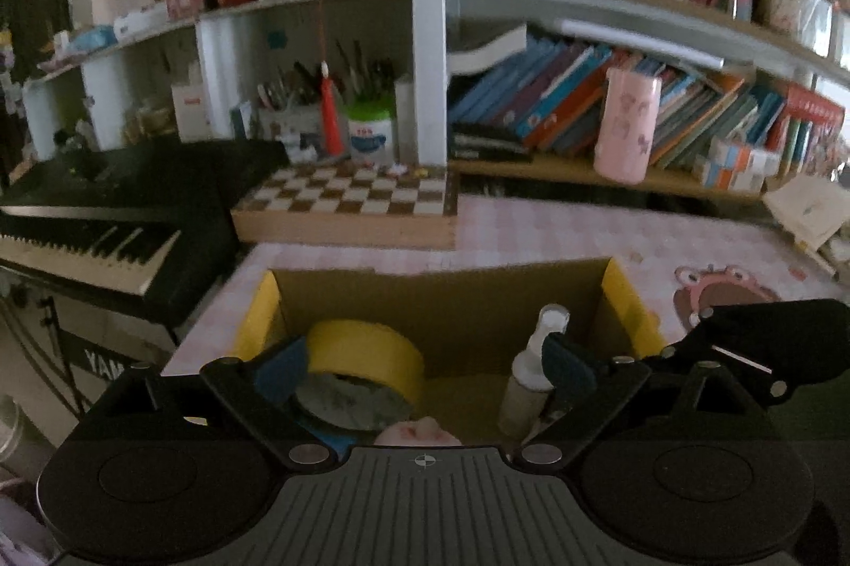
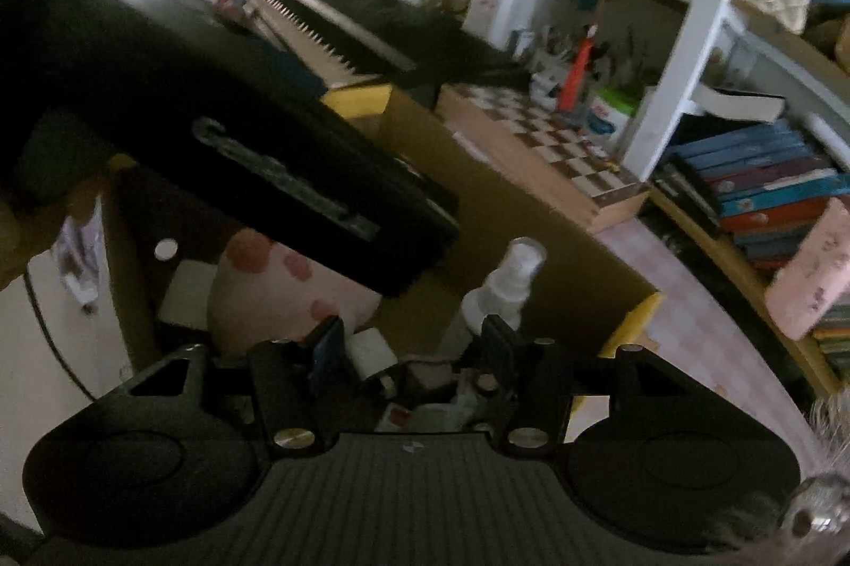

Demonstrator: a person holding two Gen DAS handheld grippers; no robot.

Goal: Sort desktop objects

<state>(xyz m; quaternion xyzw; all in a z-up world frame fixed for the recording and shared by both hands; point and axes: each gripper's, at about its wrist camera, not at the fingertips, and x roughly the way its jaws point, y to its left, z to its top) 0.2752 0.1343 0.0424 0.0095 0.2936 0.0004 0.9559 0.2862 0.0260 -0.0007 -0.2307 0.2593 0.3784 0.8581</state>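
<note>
The left gripper's (image 1: 425,366) fingers (image 1: 571,366) stand spread wide and released over an open brown cardboard box with yellow flaps (image 1: 441,295). Between and below them, untouched, lie a yellow roll of adhesive tape (image 1: 372,356) toward the left finger and a small white spray bottle (image 1: 531,366), standing upright just beside the right finger. A pale pink rounded thing (image 1: 417,430) shows at the box's near edge.

The right gripper's (image 2: 411,345) fingers (image 2: 326,348) are parted, clasping nothing; the same spray bottle (image 2: 504,281) stands just beyond its right finger, and small white and pink items, too dim to identify, lie in the box (image 2: 510,204) below. The other gripper's black body crosses the upper left of this view.

The box rests on a pink checked table (image 1: 574,231). Behind it sit a wooden chessboard (image 1: 350,194), a black keyboard piano (image 1: 106,220) and shelves of books (image 1: 584,98).
</note>
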